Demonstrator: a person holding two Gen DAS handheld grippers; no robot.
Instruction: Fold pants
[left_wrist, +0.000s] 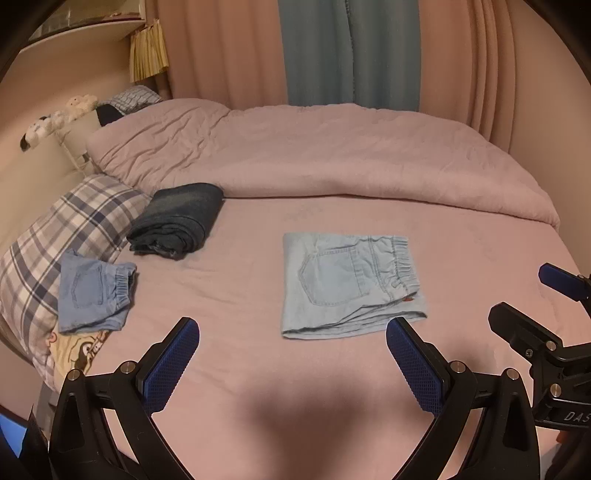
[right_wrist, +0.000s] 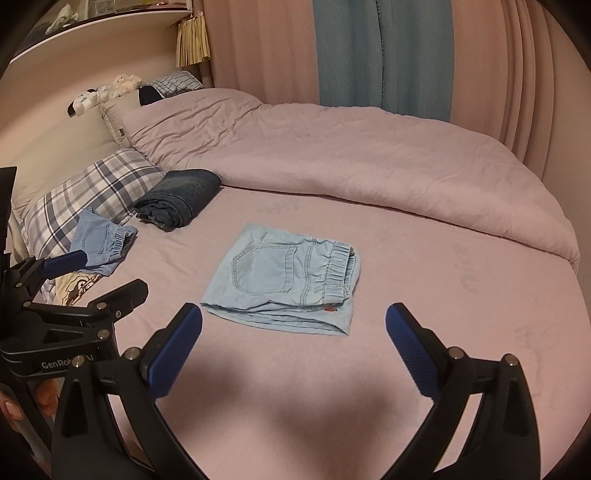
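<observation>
Light blue denim pants (left_wrist: 351, 284) lie folded into a flat rectangle on the pink bed sheet, back pocket up, elastic waistband to the right. They also show in the right wrist view (right_wrist: 288, 277). My left gripper (left_wrist: 291, 328) is open and empty, hovering just in front of the pants' near edge. My right gripper (right_wrist: 293, 314) is open and empty, also just short of the near edge. In the left wrist view the right gripper (left_wrist: 524, 299) shows at the right edge. In the right wrist view the left gripper (right_wrist: 99, 271) shows at the left.
Folded dark jeans (left_wrist: 177, 221) lie at the back left beside a plaid pillow (left_wrist: 74, 221). Another folded blue denim piece (left_wrist: 92, 291) rests on the pillow's near end. A pink duvet (left_wrist: 332, 155) is bunched across the far half of the bed. Curtains hang behind.
</observation>
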